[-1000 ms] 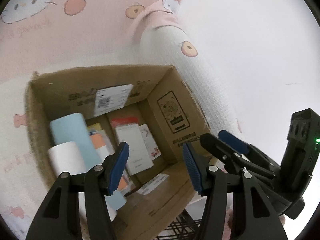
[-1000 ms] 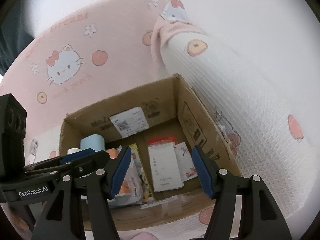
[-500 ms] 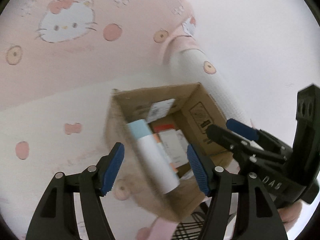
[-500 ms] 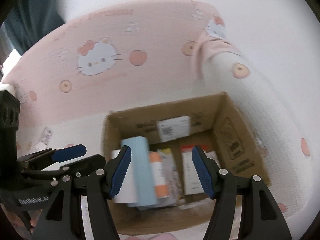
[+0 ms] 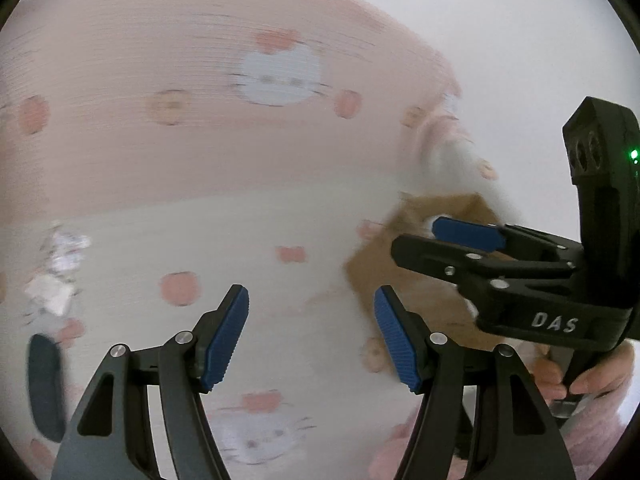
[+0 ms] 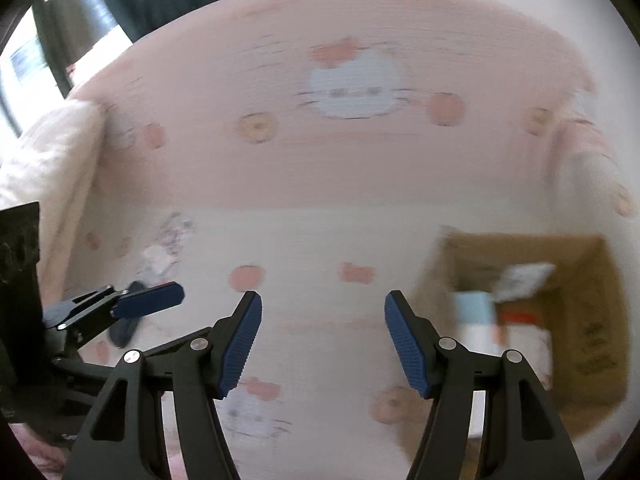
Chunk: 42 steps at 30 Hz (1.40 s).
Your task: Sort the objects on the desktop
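Cardboard box [image 6: 592, 320] already holds several items; a dark object [image 5: 46, 388] and small scraps [image 5: 48, 296] remain on the bed [image 6: 320, 240]; left hand-held gripper [image 5: 312, 338] and right hand-held gripper [image 6: 323, 344] both gape wide, empty.

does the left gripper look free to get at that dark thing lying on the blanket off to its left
Probably yes. The left gripper is open with nothing between its pads, and the dark thing lies in the open on the blanket, with nothing between the two. It sits well off to the side, and blur hides what it is.
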Each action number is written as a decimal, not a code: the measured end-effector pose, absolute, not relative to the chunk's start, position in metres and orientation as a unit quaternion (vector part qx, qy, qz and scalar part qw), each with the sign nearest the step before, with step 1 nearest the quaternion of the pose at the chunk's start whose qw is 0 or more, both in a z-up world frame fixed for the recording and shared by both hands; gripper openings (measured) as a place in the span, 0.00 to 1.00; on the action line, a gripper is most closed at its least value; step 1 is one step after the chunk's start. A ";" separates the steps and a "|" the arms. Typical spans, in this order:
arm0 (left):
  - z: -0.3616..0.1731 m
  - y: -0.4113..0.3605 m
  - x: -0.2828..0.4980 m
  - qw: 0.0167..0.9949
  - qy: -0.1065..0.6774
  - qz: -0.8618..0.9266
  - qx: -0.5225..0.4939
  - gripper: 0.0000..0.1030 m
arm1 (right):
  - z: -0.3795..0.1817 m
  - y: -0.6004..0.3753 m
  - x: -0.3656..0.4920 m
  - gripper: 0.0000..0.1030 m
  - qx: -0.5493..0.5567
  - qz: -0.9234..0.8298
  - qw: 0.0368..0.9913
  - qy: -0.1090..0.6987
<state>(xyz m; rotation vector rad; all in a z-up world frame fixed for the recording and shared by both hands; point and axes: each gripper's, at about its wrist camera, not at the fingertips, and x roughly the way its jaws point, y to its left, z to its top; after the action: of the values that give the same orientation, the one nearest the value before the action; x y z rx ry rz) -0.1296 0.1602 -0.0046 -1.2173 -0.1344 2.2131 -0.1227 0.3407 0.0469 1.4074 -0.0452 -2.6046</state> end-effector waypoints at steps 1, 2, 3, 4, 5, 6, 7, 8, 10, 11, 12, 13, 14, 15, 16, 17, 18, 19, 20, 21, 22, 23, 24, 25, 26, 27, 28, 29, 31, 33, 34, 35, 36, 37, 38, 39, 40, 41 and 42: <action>-0.008 0.145 -0.133 0.288 -0.053 0.840 -0.456 0.67 | 0.045 0.328 -0.128 0.60 0.475 -0.874 0.103 -0.014; -0.011 0.131 -0.136 0.278 -0.056 0.845 -0.453 0.67 | 0.042 0.316 -0.132 0.60 0.476 -0.872 0.115 -0.011; -0.015 0.120 -0.140 0.270 -0.058 0.848 -0.453 0.67 | 0.037 0.300 -0.139 0.60 0.480 -0.868 0.128 -0.006; -0.019 0.107 -0.143 0.262 -0.059 0.850 -0.453 0.67 | 0.032 0.287 -0.145 0.60 0.482 -0.865 0.138 -0.002; -0.025 0.094 -0.147 0.256 -0.061 0.852 -0.452 0.67 | 0.028 0.276 -0.149 0.60 0.484 -0.863 0.146 0.002; -0.028 0.085 -0.150 0.254 -0.061 0.853 -0.452 0.67 | 0.021 0.263 -0.155 0.60 0.486 -0.860 0.156 0.006; -0.034 0.073 -0.153 0.249 -0.059 0.854 -0.452 0.67 | 0.015 0.252 -0.161 0.60 0.490 -0.856 0.168 0.007; -0.040 0.061 -0.156 0.242 -0.055 0.856 -0.454 0.67 | 0.008 0.242 -0.167 0.60 0.493 -0.851 0.180 0.008; -0.054 0.040 -0.163 0.226 -0.048 0.857 -0.460 0.67 | -0.009 0.221 -0.181 0.60 0.503 -0.841 0.200 0.008; -0.062 0.030 -0.167 0.214 -0.045 0.858 -0.464 0.67 | -0.016 0.213 -0.186 0.60 0.507 -0.836 0.210 0.008; -0.068 0.026 -0.171 0.202 -0.045 0.859 -0.468 0.67 | -0.025 0.204 -0.193 0.60 0.511 -0.830 0.222 0.009; -0.074 0.016 -0.175 0.186 -0.049 0.861 -0.472 0.67 | -0.032 0.198 -0.199 0.60 0.515 -0.826 0.230 0.011; -0.078 0.011 -0.180 0.177 -0.055 0.861 -0.474 0.67 | -0.040 0.191 -0.205 0.60 0.519 -0.822 0.236 0.013; -0.084 0.002 -0.184 0.168 -0.066 0.860 -0.477 0.67 | -0.048 0.185 -0.211 0.60 0.524 -0.817 0.241 0.015; -0.088 -0.004 -0.186 0.162 -0.073 0.859 -0.480 0.67 | -0.055 0.179 -0.216 0.60 0.527 -0.813 0.247 0.015; -0.093 -0.012 -0.187 0.153 -0.080 0.858 -0.483 0.67 | -0.060 0.177 -0.217 0.60 0.529 -0.811 0.250 0.014; -0.097 -0.017 -0.189 0.146 -0.087 0.857 -0.486 0.67 | -0.066 0.173 -0.222 0.60 0.531 -0.808 0.255 0.013; -0.101 -0.022 -0.190 0.144 -0.096 0.856 -0.486 0.67 | -0.070 0.171 -0.226 0.60 0.534 -0.806 0.257 0.013; -0.105 -0.026 -0.190 0.142 -0.103 0.856 -0.487 0.67 | -0.075 0.168 -0.229 0.60 0.535 -0.803 0.260 0.012; -0.109 -0.031 -0.191 0.138 -0.111 0.855 -0.488 0.67 | -0.079 0.165 -0.233 0.60 0.536 -0.802 0.264 0.010; -0.112 -0.035 -0.191 0.134 -0.117 0.854 -0.489 0.67 | -0.083 0.162 -0.237 0.60 0.537 -0.800 0.267 0.010; -0.117 -0.040 -0.194 0.129 -0.124 0.853 -0.491 0.67 | -0.088 0.158 -0.242 0.60 0.538 -0.798 0.271 0.009; -0.123 -0.045 -0.197 0.122 -0.134 0.849 -0.496 0.67 | -0.091 0.155 -0.243 0.60 0.538 -0.797 0.274 0.008; -0.127 -0.050 -0.200 0.116 -0.142 0.847 -0.499 0.67 | -0.095 0.151 -0.246 0.60 0.536 -0.797 0.279 0.006; -0.131 -0.055 -0.203 0.108 -0.152 0.844 -0.502 0.67 | -0.098 0.148 -0.249 0.60 0.533 -0.797 0.283 0.004; -0.135 -0.061 -0.207 0.098 -0.165 0.841 -0.506 0.67 | -0.103 0.143 -0.253 0.60 0.530 -0.798 0.289 0.004; -0.138 -0.064 -0.210 0.094 -0.172 0.839 -0.507 0.67 | -0.108 0.139 -0.256 0.60 0.529 -0.797 0.290 0.006; -0.141 -0.067 -0.213 0.092 -0.177 0.838 -0.508 0.67 | -0.112 0.135 -0.260 0.60 0.529 -0.796 0.293 0.008; -0.145 -0.073 -0.218 0.085 -0.180 0.837 -0.510 0.67 | -0.121 0.123 -0.266 0.60 0.529 -0.791 0.307 0.018; -0.150 -0.077 -0.225 0.078 -0.182 0.835 -0.513 0.67 | -0.127 0.108 -0.267 0.60 0.518 -0.787 0.332 0.046; -0.153 -0.080 -0.228 0.074 -0.186 0.834 -0.515 0.67 | -0.128 0.102 -0.266 0.60 0.511 -0.786 0.343 0.056; -0.156 -0.083 -0.231 0.070 -0.192 0.832 -0.516 0.67 | -0.130 0.097 -0.267 0.60 0.506 -0.784 0.353 0.063; -0.159 -0.086 -0.235 0.066 -0.197 0.829 -0.519 0.67 | -0.134 0.091 -0.269 0.60 0.505 -0.781 0.361 0.068; -0.163 -0.089 -0.240 0.063 -0.203 0.826 -0.522 0.67 | -0.137 0.087 -0.272 0.60 0.506 -0.779 0.363 0.067; -0.168 -0.092 -0.246 0.059 -0.211 0.822 -0.526 0.67 | -0.140 0.084 -0.277 0.60 0.510 -0.777 0.364 0.063; -0.170 -0.094 -0.249 0.054 -0.215 0.818 -0.531 0.67 | -0.144 0.081 -0.283 0.60 0.513 -0.774 0.367 0.052; -0.175 -0.098 -0.254 0.046 -0.222 0.814 -0.535 0.67 | -0.147 0.080 -0.289 0.60 0.516 -0.773 0.367 0.042; -0.178 -0.101 -0.258 0.041 -0.228 0.812 -0.535 0.67 | -0.150 0.078 -0.295 0.60 0.519 -0.772 0.367 0.031; -0.182 -0.103 -0.263 0.037 -0.232 0.812 -0.534 0.67 | -0.153 0.076 -0.301 0.60 0.519 -0.772 0.367 0.019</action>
<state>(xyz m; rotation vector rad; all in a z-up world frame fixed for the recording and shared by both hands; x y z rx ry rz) -0.2630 -0.1034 -0.1817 -1.6390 -0.7128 2.4936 -0.3013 0.0764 -0.1533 1.3329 0.0484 -1.9843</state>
